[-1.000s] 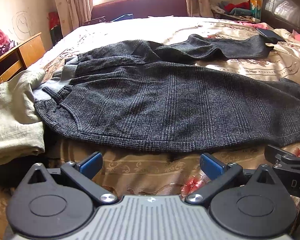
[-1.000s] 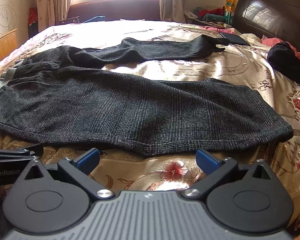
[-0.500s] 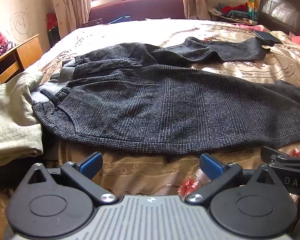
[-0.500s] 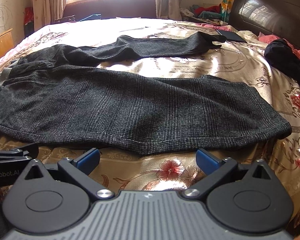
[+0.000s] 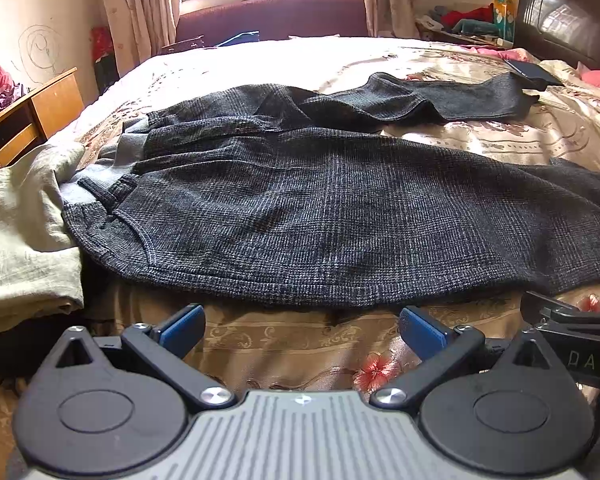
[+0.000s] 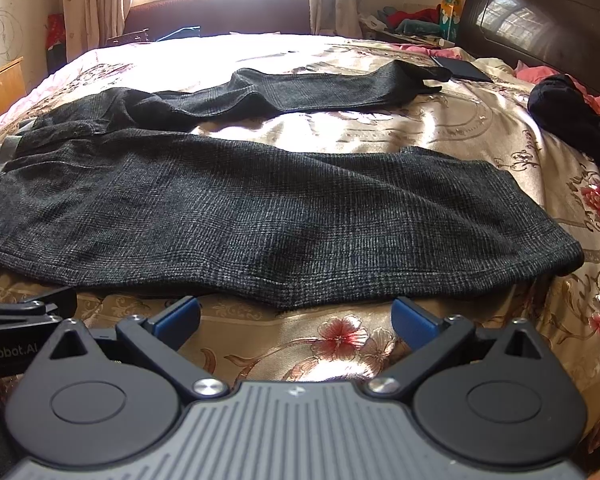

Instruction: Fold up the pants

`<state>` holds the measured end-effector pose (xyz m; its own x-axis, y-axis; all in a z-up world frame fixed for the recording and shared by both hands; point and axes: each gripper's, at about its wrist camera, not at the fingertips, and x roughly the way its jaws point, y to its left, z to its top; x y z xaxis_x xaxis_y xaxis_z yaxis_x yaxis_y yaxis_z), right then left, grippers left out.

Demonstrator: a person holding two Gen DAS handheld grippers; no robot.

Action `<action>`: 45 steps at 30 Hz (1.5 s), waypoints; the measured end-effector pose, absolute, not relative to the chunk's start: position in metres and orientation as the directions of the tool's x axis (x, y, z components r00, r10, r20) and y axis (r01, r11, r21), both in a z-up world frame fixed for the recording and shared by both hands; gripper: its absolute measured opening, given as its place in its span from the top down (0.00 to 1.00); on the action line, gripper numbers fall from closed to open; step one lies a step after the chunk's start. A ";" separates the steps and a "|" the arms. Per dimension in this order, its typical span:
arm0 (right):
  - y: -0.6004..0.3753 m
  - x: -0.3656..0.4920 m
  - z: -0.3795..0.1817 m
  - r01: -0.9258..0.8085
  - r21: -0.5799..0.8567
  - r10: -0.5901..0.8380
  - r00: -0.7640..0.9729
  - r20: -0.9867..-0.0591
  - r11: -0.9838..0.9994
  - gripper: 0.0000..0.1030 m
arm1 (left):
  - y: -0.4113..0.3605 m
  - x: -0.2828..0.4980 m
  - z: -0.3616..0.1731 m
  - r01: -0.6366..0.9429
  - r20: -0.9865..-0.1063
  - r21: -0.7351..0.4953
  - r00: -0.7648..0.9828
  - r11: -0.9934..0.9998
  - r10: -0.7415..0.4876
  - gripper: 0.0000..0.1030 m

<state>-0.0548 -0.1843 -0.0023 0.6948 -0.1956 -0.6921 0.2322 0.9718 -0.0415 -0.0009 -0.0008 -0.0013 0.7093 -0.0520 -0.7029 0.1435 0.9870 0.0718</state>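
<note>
Pants (image 5: 340,208) spread flat on bed (image 5: 560,128), long axis left-right across both views, waistband left, cuffs right; near hem just ahead of both grippers; left gripper (image 5: 302,326) nearer waistband, right gripper (image 6: 296,316) nearer cuff; both wide open, empty

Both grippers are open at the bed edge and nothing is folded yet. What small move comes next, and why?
Probably ease both forward onto the near edge of the dark grey checked pants. The left gripper and right gripper are open, just short of that hem, and the pants' legs lie spread apart on the floral bedspread.
</note>
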 end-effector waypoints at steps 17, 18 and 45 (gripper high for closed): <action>-0.237 -0.063 0.030 0.331 0.108 -0.177 0.719 -0.672 0.937 0.03 | -0.037 -0.001 0.019 0.269 -0.655 0.094 0.742 0.959 -0.144 0.00; -0.248 -0.065 0.034 0.348 0.119 -0.184 0.721 -0.668 0.930 0.03 | -0.043 0.000 0.021 0.283 -0.654 0.090 0.740 0.955 -0.158 0.00; -0.477 -0.090 -0.013 0.324 0.813 0.055 0.916 -0.397 0.484 0.17 | -0.204 0.036 0.011 0.587 -0.679 0.181 0.655 0.790 -0.331 0.00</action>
